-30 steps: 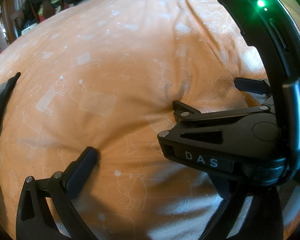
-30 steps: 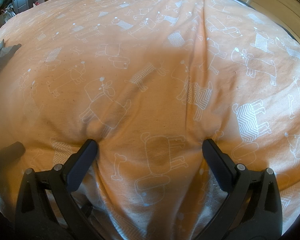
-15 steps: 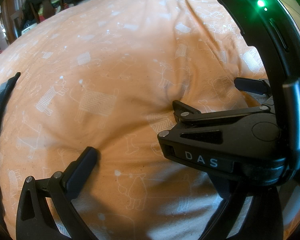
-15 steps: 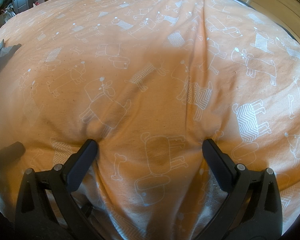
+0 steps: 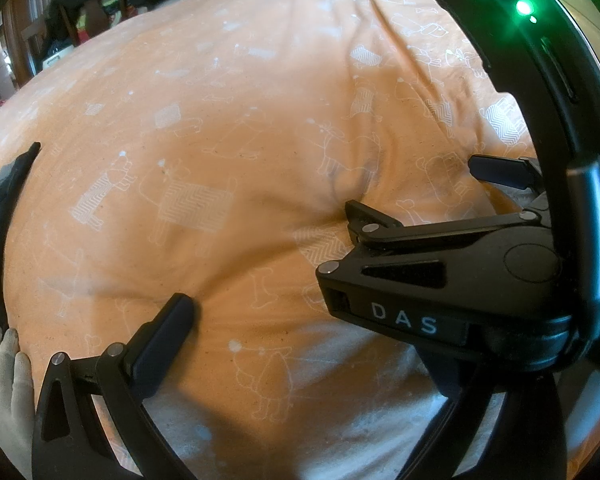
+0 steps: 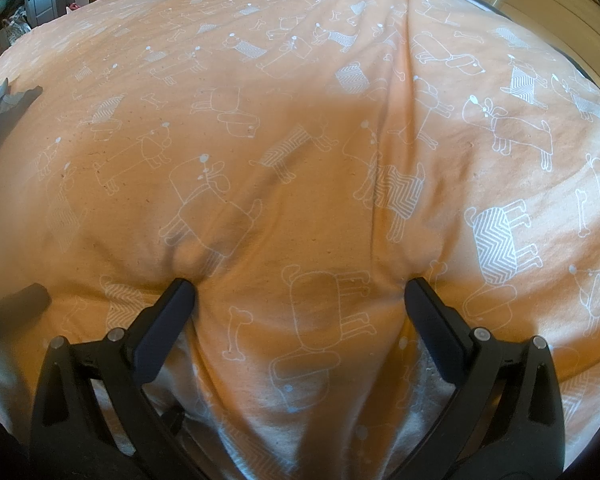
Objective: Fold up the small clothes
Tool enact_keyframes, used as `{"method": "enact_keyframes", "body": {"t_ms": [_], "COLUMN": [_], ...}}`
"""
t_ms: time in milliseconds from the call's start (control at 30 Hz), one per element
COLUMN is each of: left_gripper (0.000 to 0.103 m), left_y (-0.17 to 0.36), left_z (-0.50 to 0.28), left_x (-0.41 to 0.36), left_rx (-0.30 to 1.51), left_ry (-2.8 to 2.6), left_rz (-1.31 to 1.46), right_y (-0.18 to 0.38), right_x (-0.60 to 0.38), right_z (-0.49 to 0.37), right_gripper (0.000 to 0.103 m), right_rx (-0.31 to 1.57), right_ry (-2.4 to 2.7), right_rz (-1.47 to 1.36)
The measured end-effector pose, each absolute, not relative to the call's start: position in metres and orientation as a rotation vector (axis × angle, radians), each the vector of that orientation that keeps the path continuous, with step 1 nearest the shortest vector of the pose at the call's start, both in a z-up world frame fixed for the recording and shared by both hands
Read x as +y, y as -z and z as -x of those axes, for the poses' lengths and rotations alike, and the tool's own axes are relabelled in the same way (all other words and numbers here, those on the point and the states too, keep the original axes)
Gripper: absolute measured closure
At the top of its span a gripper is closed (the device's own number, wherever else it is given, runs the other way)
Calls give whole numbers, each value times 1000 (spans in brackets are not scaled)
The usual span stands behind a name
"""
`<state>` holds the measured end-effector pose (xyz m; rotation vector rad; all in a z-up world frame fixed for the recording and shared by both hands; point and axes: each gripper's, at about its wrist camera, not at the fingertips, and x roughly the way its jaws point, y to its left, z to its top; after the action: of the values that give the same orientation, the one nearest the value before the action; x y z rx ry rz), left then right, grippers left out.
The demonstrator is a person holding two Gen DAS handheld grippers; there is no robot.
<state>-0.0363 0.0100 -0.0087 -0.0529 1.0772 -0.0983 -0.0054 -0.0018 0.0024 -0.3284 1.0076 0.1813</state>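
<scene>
**Desk:** Left wrist view first. What is happening?

**Photographer:** The left gripper (image 5: 300, 300) is resting low on an orange bedcover (image 5: 204, 92) printed with white dogs. Only one of its fingers (image 5: 160, 336) is showing, and it is standing wide to the side, so the jaws are reading as apart and empty. The right gripper (image 5: 414, 186) is lying across the frame ahead of them, hiding the other finger, its own jaws spread and denting the cover.

**Desk:** And the clothing?

**Photographer:** A dark garment (image 5: 0, 208) is lying far out to the left of the jaws, at the frame's edge, with a grey scrap beside it. It is looking rumpled and unfolded. Below it, what is looking like a pale gloved hand (image 5: 2, 384) is showing.

**Desk:** Right wrist view?

**Photographer:** The right gripper (image 6: 298, 286) is pressing both tips into the bedcover (image 6: 380, 80), jaws wide apart and gripping nothing. The dark garment (image 6: 4, 104) is sitting well ahead and left of them.

**Desk:** Why parked there?

**Photographer:** Both tools are probably waiting, open, for the reach to the garment.
</scene>
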Motion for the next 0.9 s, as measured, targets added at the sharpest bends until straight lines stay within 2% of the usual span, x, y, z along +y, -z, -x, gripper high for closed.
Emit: {"method": "enact_keyframes", "body": {"t_ms": [900], "left_gripper": [0], "left_y": [8], "left_z": [38], "left_x": [13], "left_rx": [1078], "left_ry": [102], "left_rz": [54], "right_y": [0], "right_x": [1], "right_z": [1], "right_gripper": [0], "right_rx": [1008], "right_ry": [-186], "right_rz": [320]}}
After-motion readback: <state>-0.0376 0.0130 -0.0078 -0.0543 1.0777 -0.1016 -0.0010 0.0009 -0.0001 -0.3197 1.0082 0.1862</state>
